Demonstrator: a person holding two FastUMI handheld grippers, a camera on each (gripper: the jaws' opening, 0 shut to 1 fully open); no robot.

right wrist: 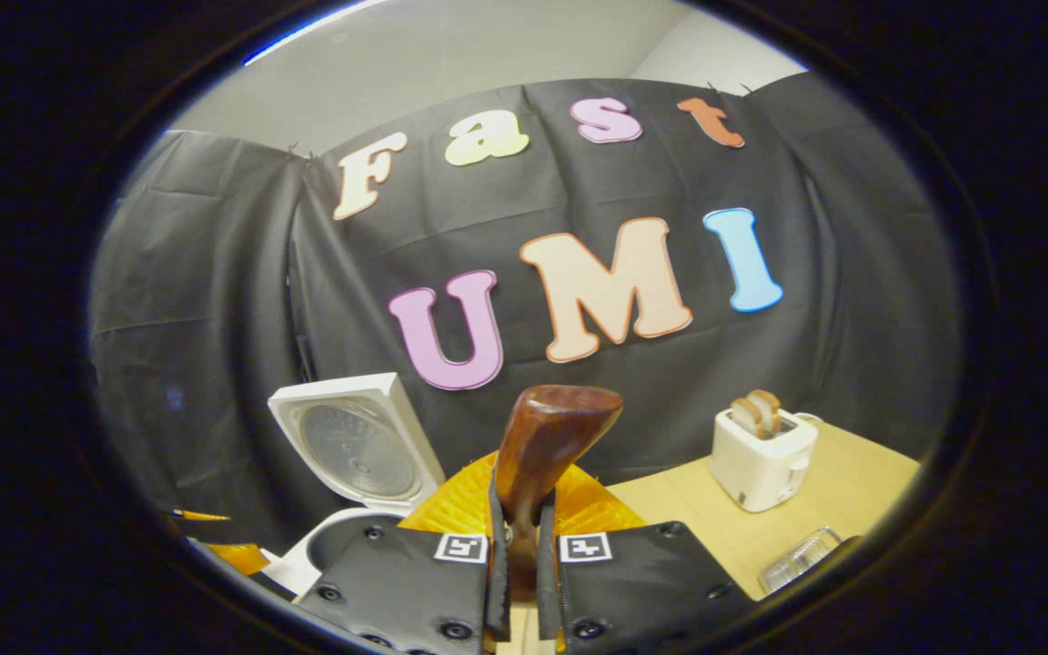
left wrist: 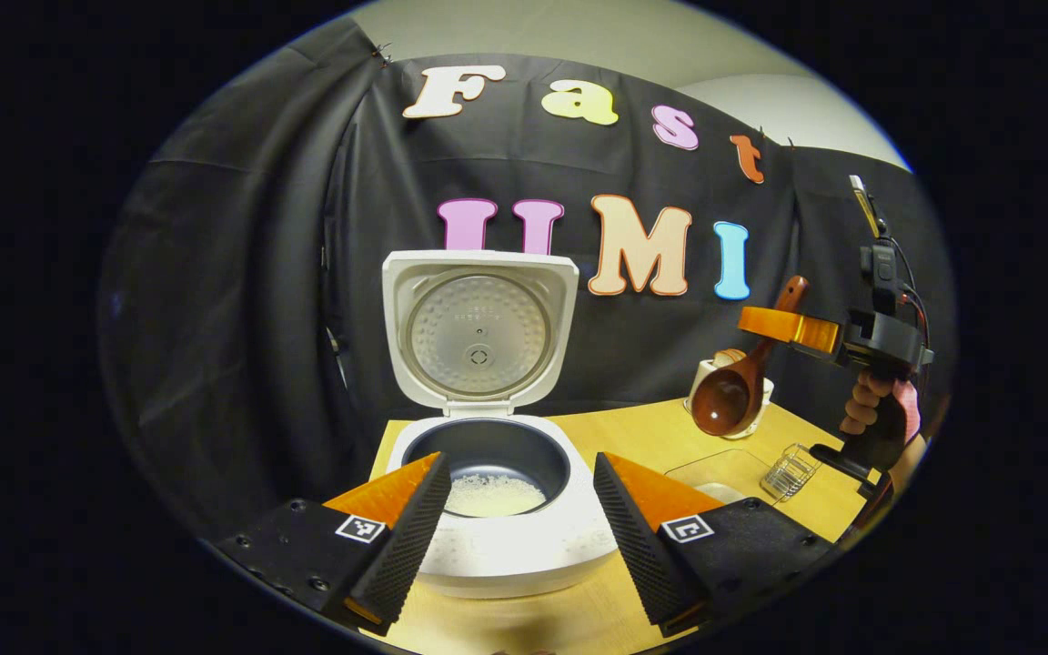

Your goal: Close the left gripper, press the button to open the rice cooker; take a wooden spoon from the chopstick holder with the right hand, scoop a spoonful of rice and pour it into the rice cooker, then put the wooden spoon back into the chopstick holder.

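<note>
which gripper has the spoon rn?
The right gripper: its jaws clamp the wooden spoon handle. The left gripper is open, empty.

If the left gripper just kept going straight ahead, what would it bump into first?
Probably the rice cooker: its open pot sits directly between the left gripper's open jaws, with the raised lid behind. Depth is hard to judge.

no word, brand or number can be read on any object; the rice cooker (left wrist: 506,546) carries a short line of raised marks on the inside of its open lid (left wrist: 478,332), above the pot, too small to make out; each finger of the left gripper (left wrist: 519,473), in front of the rice cooker, bears a square black-and-white coded tag (left wrist: 359,529), a pattern and not letters; the right gripper (right wrist: 521,509), right of the rice cooker and clamping the wooden spoon (right wrist: 547,437), bears two such tags (right wrist: 460,547)
</note>
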